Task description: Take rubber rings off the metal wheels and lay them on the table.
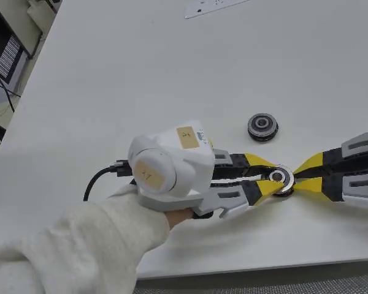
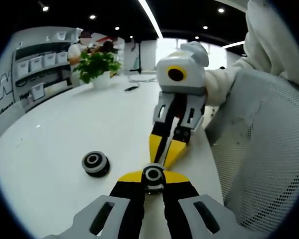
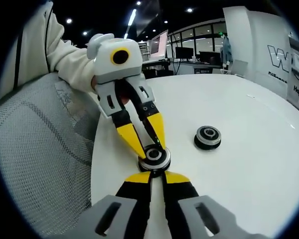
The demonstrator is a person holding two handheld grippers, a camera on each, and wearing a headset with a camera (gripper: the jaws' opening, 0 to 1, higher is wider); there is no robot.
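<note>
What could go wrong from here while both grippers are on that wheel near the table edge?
The wheel, pinched between the left gripper and right gripper, sits close to the near edge of the table; if a grip slips it may roll off. The other wheel nearby could also get knocked.

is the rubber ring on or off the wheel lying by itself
On: the lone wheel has a black band around its metal rim.

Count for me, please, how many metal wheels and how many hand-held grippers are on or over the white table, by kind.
Metal wheels: 2
Hand-held grippers: 2
Total: 4
</note>
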